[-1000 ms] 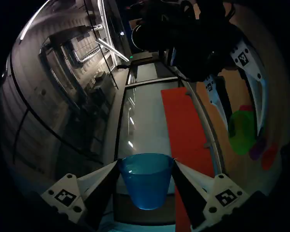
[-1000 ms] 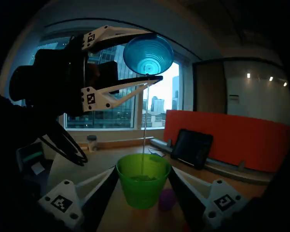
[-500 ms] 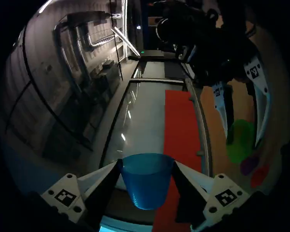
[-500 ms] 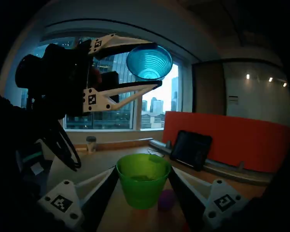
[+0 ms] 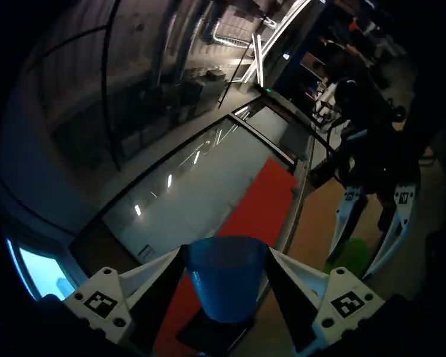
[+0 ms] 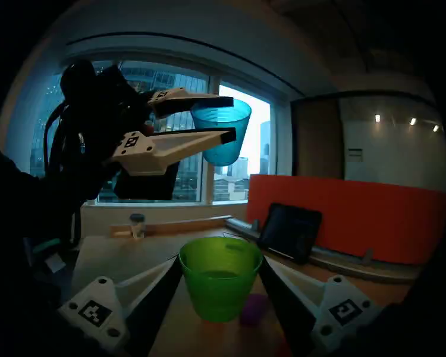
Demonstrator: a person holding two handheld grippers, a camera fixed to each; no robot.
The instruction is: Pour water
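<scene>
Stream's stopped and the blue cup (image 6: 222, 134) is back upright, gripped by the jaws of the left gripper (image 6: 228, 119), above the green cup (image 6: 221, 285) clamped in the right gripper (image 6: 221, 265). Pour looks done.

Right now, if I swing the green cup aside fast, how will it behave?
The green cup looks like thin translucent plastic, so it probably flexes if squeezed. Water shows inside, so it likely sloshes. Its tapered wall might slip in the right hand-held gripper.

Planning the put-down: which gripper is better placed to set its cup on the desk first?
Right, likely: the right gripper holds the green cup low near the desk; the left gripper holds the blue cup high.
</scene>
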